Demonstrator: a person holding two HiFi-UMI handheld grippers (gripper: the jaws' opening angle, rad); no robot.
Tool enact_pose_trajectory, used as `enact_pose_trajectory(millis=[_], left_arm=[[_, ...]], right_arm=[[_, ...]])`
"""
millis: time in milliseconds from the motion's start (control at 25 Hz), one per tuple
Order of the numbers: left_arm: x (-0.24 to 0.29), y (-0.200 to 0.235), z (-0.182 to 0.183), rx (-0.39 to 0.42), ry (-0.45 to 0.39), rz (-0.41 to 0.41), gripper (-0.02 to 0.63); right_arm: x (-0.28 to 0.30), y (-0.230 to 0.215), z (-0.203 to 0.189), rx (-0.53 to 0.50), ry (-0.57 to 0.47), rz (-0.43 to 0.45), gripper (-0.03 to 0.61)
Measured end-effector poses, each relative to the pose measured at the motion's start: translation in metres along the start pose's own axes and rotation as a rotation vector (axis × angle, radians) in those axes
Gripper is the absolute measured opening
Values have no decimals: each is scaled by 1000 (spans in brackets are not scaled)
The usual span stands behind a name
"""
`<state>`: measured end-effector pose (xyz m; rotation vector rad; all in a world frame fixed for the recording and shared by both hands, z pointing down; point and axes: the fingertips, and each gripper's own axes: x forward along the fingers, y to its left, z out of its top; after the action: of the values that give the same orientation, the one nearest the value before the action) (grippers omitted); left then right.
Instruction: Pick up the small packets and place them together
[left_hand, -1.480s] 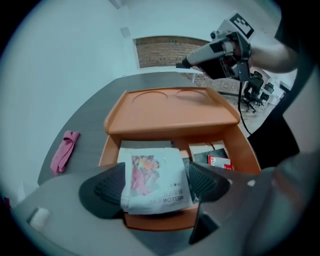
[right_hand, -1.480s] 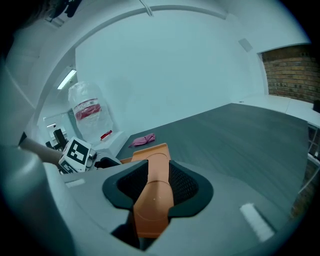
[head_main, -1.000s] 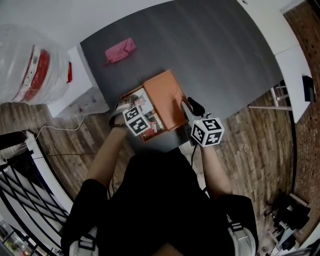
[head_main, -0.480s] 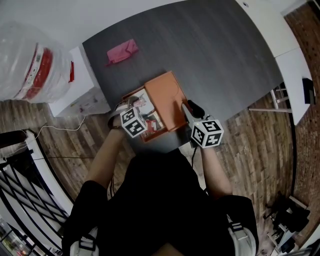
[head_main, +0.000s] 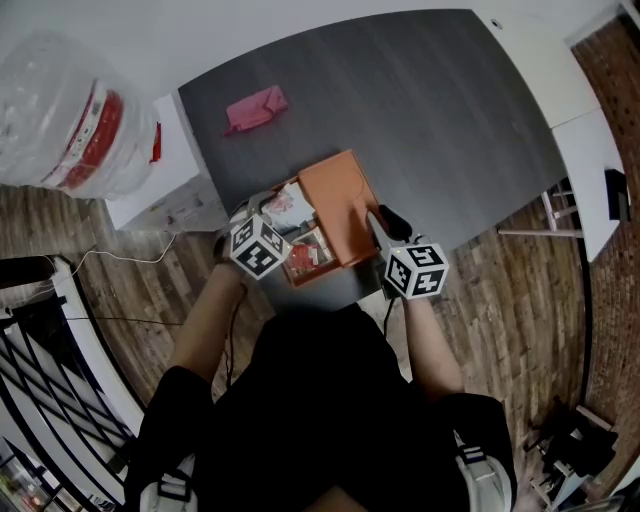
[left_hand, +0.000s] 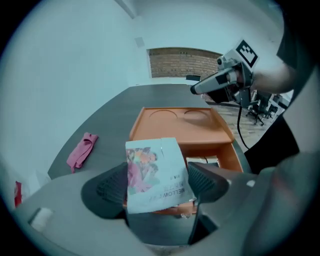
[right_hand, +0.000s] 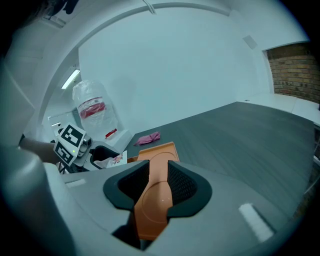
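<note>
My left gripper (left_hand: 157, 184) is shut on a white packet (left_hand: 155, 172) with pink print, held up over the open orange box (left_hand: 220, 150); its jaws have just been closing on that packet. In the head view the packet (head_main: 290, 204) hangs above the box's left part, where red packets (head_main: 305, 256) lie inside. My right gripper (right_hand: 159, 181) is shut on the edge of the orange lid (right_hand: 152, 210), which covers the box's right part (head_main: 338, 195). The right gripper view shows the left gripper (right_hand: 102, 156) and its packet (right_hand: 116, 159) at the left.
A pink cloth (head_main: 256, 108) lies on the dark table (head_main: 430, 110) beyond the box. A large water bottle (head_main: 70, 120) stands to the left by a white side table (head_main: 165, 200). The table's near edge runs just under the box.
The left gripper has risen out of the box with the white packet between its jaws and turned somewhat. The right gripper and the lid have stayed put.
</note>
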<state>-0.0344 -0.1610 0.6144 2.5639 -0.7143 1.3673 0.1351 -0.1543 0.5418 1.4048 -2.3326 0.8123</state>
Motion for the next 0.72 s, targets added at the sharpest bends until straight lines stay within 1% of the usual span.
enact_pose_trajectory(millis=[160,280,400,560,720], left_arm=[[-10,0,16,-15,-49,-9,374],[-12,-7,34,-21,-92,-41,373],[-5,-21,55,-8,-121,-86,371],[13,-52,81,41,-130,-157,370],[34,-84,93,84,-101,-230,370]], right_arm=[[-3,0,0,0,-6,-6,117],[-8,-5,0,4,-12,-20,115],[-16,-11,-1,11,-21,-42,115],[-30,-24,-5,31,-29,-77,115],[-41,-34,-9,56,-42,-109,114]])
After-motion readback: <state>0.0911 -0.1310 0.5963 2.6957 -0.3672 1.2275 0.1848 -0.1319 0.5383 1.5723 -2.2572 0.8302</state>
